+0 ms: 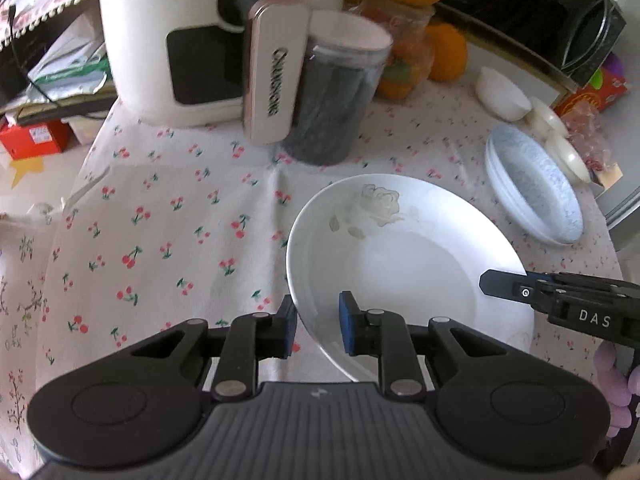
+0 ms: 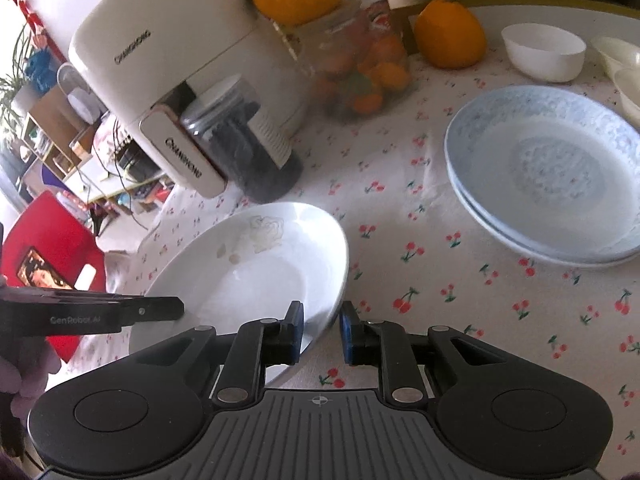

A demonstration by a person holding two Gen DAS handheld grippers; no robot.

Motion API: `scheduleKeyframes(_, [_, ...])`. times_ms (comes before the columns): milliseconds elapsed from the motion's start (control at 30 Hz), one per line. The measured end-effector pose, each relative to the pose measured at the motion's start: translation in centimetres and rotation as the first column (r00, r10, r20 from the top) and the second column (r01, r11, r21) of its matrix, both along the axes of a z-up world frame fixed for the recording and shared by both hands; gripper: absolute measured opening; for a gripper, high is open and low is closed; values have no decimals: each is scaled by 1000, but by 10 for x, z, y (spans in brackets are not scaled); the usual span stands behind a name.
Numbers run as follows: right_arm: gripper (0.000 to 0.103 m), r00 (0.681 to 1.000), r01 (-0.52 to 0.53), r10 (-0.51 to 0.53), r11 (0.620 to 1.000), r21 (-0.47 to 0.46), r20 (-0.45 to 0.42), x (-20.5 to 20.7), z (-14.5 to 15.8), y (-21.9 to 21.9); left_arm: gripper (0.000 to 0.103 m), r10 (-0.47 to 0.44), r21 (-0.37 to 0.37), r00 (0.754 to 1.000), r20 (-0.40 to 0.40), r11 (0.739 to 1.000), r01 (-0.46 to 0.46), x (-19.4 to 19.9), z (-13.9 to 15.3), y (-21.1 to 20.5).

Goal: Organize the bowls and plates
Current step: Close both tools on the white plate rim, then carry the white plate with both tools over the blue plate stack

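While my two grippers stood at the white plate (image 1: 404, 256), each had its jaws parted around the rim, one pad above and one pad below the edge. At my left gripper (image 1: 317, 330) I could not tell whether the blue pads (image 1: 347, 330) pressed on the porcelain or only stood beside it; a small gap seemed to remain. My right gripper (image 2: 321, 334) was at the opposite side of the same plate (image 2: 244, 268), also with the jaws apart, the rim passing between them.

I judged the plate to be glazed ceramic: stiff, rather heavy for its thin edge, slippery under the pads and easy to chip or break if it fell. The best hold, I thought, was on the rim, deep enough that the pads sat on the sloped wall and not only on the lip, with both sides lifted together so it stayed level.

This plate lay near the front edge of the table, on the cherry-print tablecloth (image 1: 168, 216). Further toward the right side lay the stack of blue patterned plates (image 2: 552, 176), well apart from the white one, and I supposed it could be the place to go. Behind it, near the far edge, stood a small white bowl (image 2: 544, 52). At the far left were the white appliance (image 1: 168, 40) and a dark-filled jar (image 1: 332, 100).
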State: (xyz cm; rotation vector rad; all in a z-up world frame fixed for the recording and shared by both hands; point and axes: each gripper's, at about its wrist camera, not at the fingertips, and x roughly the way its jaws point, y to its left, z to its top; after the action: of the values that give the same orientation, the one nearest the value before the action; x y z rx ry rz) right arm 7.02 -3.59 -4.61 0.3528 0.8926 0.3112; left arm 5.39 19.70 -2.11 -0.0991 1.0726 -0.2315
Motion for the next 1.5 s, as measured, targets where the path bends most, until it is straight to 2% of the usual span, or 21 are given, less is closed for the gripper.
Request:
scheduleKeyframes(333, [19, 999, 29, -29, 999, 22, 38, -1, 20, -22, 17, 0, -35, 998, 65, 999, 3, 2, 20, -16])
scheduleKeyframes(733, [19, 994, 83, -87, 995, 62, 70, -2, 37, -69, 17, -31, -77, 994, 106, 996, 39, 6, 34, -53])
scheduleKeyframes(1500, [19, 962, 242, -256, 961, 135, 98, -4, 48, -168, 17, -78, -141, 985, 153, 985, 100, 26, 39, -139])
